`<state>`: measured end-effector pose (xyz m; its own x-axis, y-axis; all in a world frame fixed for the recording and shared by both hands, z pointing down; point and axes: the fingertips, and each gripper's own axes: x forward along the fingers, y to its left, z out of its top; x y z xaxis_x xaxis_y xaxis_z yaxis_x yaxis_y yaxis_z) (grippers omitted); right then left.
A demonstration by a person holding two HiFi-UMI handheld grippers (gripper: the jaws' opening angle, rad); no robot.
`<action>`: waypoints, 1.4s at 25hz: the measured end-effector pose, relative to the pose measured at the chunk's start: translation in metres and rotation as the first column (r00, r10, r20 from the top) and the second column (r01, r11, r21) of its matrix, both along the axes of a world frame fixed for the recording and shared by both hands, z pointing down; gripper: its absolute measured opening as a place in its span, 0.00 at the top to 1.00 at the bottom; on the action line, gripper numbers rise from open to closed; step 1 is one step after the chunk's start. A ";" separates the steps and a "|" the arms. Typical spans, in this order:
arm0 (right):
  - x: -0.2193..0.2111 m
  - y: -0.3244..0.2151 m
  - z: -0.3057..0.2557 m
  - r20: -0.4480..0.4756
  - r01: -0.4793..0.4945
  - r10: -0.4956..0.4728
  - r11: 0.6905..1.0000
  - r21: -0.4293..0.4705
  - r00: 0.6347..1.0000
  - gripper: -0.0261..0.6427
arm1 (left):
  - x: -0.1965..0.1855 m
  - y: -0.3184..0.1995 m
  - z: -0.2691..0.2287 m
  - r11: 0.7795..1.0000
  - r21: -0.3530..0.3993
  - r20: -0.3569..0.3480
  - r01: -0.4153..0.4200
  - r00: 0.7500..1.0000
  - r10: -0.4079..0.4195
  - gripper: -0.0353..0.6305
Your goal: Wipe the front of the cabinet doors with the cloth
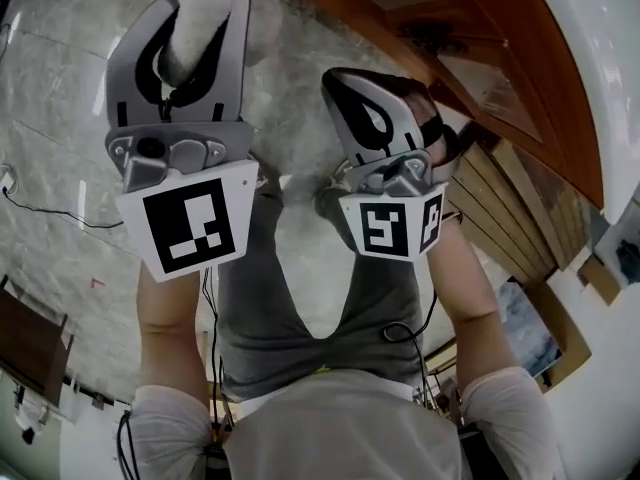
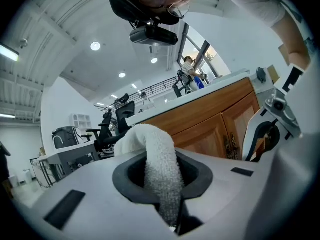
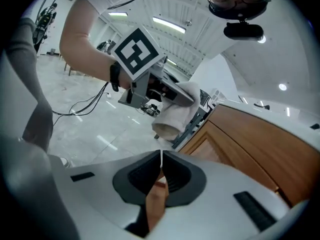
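Left gripper [image 2: 165,184] clamped on white cloth [image 2: 159,159], right gripper [image 3: 161,159] closed and empty, both near 2 wooden cabinet doors [image 2: 220,126].

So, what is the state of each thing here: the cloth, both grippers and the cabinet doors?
Left gripper: jaws shut on the white terry cloth.
White terry cloth: gripped, bunched into a roll.
Right gripper: jaws together, holding nothing.
Brown wooden cabinet doors: closed.
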<state>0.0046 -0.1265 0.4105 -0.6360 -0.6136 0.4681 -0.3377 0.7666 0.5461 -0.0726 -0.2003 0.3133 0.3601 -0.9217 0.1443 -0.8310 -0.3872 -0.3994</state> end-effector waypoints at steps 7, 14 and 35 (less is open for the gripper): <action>-0.001 -0.015 0.044 0.043 0.026 -0.029 0.996 0.083 0.999 0.90 | 0.012 -0.030 0.038 0.999 0.029 0.054 -0.015 0.998 0.014 0.84; -0.003 -0.024 0.080 0.059 0.045 -0.053 0.989 0.139 0.997 0.90 | 0.023 -0.056 0.057 0.993 0.111 0.087 -0.048 0.995 0.039 0.84; -0.016 -0.040 0.143 0.091 0.033 -0.051 0.983 0.183 0.995 0.90 | 0.015 -0.099 0.043 0.948 0.316 0.092 -0.043 0.996 0.015 0.84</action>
<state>-0.0112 -0.1668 0.5539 -0.6992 -0.6544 0.2879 -0.3642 0.6726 0.6442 -0.0579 -0.2989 0.3563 0.3863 -0.9143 -0.1218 -0.7777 -0.2519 -0.5759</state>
